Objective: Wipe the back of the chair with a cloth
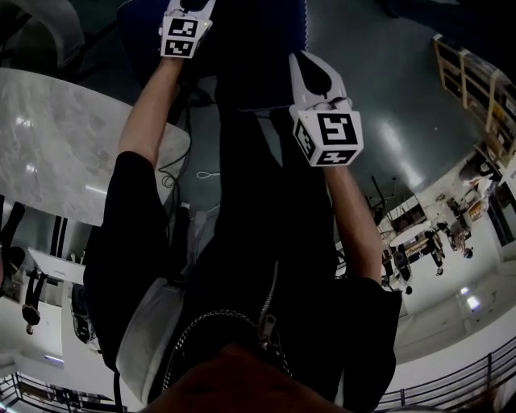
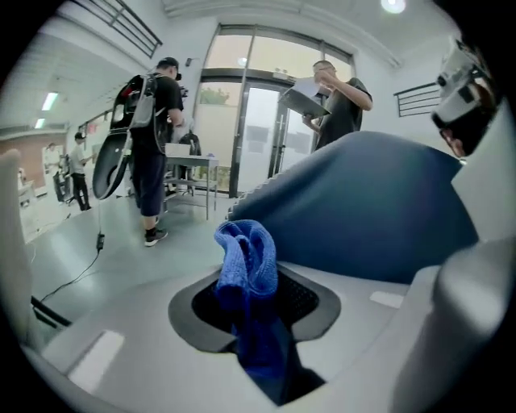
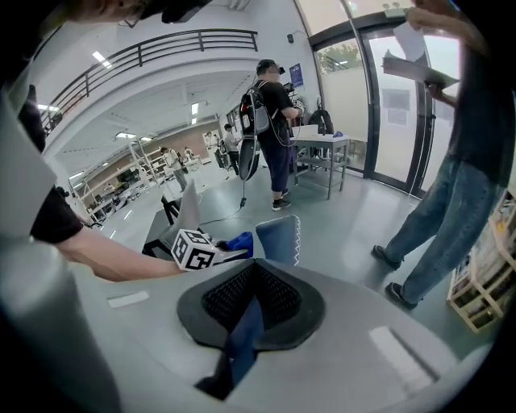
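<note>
in the head view your left gripper (image 1: 187, 24) reaches forward over the dark blue chair (image 1: 290, 28), and your right gripper (image 1: 310, 77) hangs nearer your body, apart from the left. the left gripper view shows its jaws clamped on the blue cloth (image 2: 246, 258), which bunches up just in front of the chair's back. the right gripper view shows its jaws together with a flat blue strip (image 3: 242, 335) pinched in the seam; the cloth and chair sit well ahead of it.
</note>
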`<state>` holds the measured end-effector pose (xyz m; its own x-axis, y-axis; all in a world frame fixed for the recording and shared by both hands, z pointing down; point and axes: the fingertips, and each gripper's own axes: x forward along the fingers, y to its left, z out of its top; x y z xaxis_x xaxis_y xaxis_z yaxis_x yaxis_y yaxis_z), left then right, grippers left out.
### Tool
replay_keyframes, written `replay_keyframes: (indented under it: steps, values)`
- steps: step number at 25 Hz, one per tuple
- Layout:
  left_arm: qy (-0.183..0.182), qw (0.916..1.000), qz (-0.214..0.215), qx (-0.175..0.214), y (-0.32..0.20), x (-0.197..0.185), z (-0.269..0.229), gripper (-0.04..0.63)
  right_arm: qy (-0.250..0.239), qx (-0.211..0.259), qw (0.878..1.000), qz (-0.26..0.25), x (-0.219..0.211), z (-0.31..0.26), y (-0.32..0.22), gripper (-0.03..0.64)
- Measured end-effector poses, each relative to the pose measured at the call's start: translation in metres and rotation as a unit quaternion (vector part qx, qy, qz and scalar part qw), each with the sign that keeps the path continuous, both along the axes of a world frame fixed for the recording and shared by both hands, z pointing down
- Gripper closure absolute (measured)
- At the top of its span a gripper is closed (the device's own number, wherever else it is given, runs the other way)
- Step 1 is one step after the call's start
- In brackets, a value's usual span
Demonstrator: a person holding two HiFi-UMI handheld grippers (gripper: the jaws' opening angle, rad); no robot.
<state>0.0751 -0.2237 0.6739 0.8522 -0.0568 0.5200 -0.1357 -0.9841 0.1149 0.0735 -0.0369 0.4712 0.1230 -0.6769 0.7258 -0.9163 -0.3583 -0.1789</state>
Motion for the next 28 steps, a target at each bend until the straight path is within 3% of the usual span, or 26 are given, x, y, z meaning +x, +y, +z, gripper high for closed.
replay_keyframes:
  steps: [5, 12, 20, 28]
  values:
    - [-0.003, 0.9957, -0.083, -0.040, -0.021, 0.025, 0.007, 0.479, -0.008, 0.005, 1.000, -0.005, -0.007, 0.001, -0.003, 0.614]
    - [0.014, 0.9932, -0.094, -0.068, -0.013, 0.043, 0.004, 0.479, -0.011, 0.001, 1.000, 0.000, -0.011, 0.004, 0.008, 0.614]
    - [0.017, 0.9975, -0.035, -0.059, 0.017, 0.046, -0.001, 0.480, -0.019, 0.002, 1.000, -0.001, -0.018, 0.008, 0.010, 0.614]
    - [0.015, 0.9979, 0.057, -0.027, 0.059, 0.037, 0.002, 0.480, -0.020, 0.001, 1.000, -0.001, -0.024, 0.009, 0.013, 0.614]
